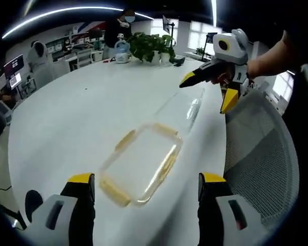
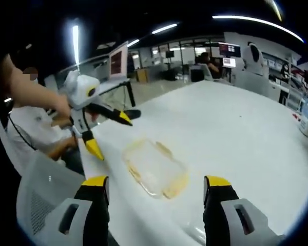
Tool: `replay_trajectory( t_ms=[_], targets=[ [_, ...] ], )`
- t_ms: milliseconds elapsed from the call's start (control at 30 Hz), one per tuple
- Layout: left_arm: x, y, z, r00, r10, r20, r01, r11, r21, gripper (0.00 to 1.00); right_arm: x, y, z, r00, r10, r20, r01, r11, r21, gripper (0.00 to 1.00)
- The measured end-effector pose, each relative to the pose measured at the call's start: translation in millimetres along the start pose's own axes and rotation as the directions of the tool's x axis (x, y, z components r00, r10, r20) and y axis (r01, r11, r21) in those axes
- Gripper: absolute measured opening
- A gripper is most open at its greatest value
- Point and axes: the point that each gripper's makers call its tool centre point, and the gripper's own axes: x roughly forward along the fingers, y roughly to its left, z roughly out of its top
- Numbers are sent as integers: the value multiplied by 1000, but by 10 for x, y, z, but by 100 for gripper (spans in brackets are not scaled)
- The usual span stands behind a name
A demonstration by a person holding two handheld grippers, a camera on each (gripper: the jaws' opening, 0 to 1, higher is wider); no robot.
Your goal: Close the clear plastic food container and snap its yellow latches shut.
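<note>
In the left gripper view, the left gripper [image 1: 146, 187] hovers with its jaws spread wide and holding nothing — just beyond them the clear container [image 1: 141, 163] lies flat on the white table [image 1: 66, 118], near the table's edge beside a mesh chair [image 1: 259, 148]. Its yellow latches [image 1: 114, 191] line the rim; whether they are snapped is hard to tell. Past the container, the right gripper [image 1: 208, 92] hangs above the table, jaws parted and empty. Farther off stands a potted plant [image 1: 151, 46].
</note>
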Motion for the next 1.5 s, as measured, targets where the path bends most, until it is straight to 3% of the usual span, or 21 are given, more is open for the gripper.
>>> replay_trajectory(
  t_ms=[233, 400, 867, 1133, 1333, 1500],
  targets=[
    [48, 76, -99, 999, -24, -46, 27, 998, 51, 82, 96, -66, -49, 999, 0, -52, -5, 996, -85, 75],
    [86, 152, -178, 995, -43, -85, 51, 995, 91, 81, 174, -117, -4, 998, 11, -56, -17, 995, -103, 75],
    [199, 238, -358, 981, -86, -174, 115, 980, 163, 78, 365, -132, -158, 987, 55, -151, -83, 979, -188, 72],
    [237, 283, -505, 965, -104, -240, 165, 953, 253, 76, 414, -203, -233, 977, 61, -204, -110, 965, -240, 71],
    [274, 300, -537, 955, -121, -269, 203, 931, 304, 72, 465, -273, -329, 966, 70, -250, -133, 960, -247, 70],
    [305, 317, -528, 953, -125, -278, 214, 923, 319, 73, 490, -286, -367, 961, 75, -267, -145, 957, -252, 70]
  ],
)
